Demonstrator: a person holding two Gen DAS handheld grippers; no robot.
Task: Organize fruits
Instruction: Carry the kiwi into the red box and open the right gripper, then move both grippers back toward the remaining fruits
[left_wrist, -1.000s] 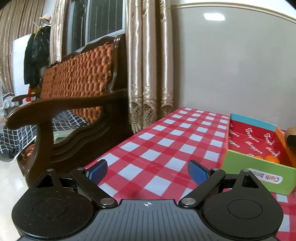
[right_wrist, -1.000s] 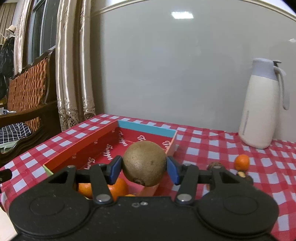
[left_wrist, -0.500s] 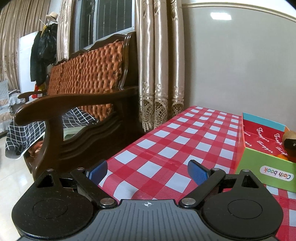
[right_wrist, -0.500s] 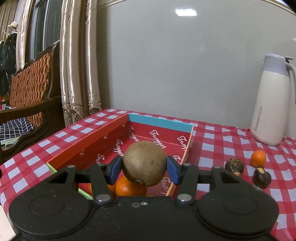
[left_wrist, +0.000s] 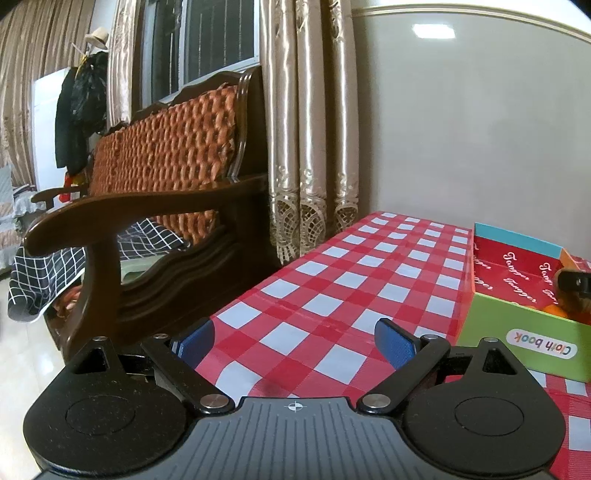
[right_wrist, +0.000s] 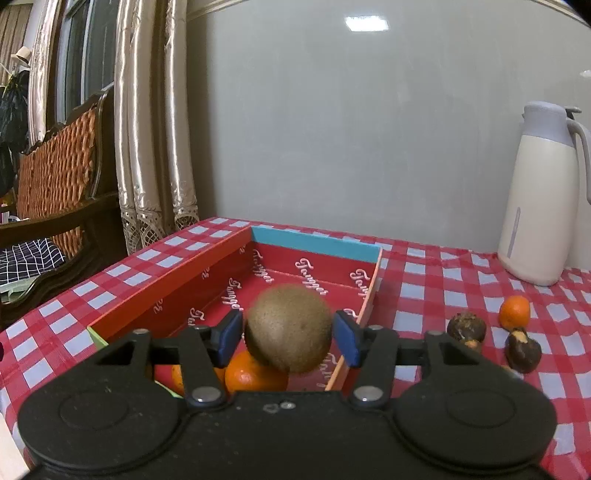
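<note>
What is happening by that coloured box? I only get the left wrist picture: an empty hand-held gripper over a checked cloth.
Observer: The right hand-held gripper has a kiwi between its fingers, over the box. The kiwi looks blurred, so I can't tell if it's gripped.
Visitor: Any fruit outside the box?
Observer: Yes. A small orange, a dark brown fruit and a second dark one lie on the cloth to the box's right.
Visitor: Anything else?
Observer: A white jug stands further back.
</note>
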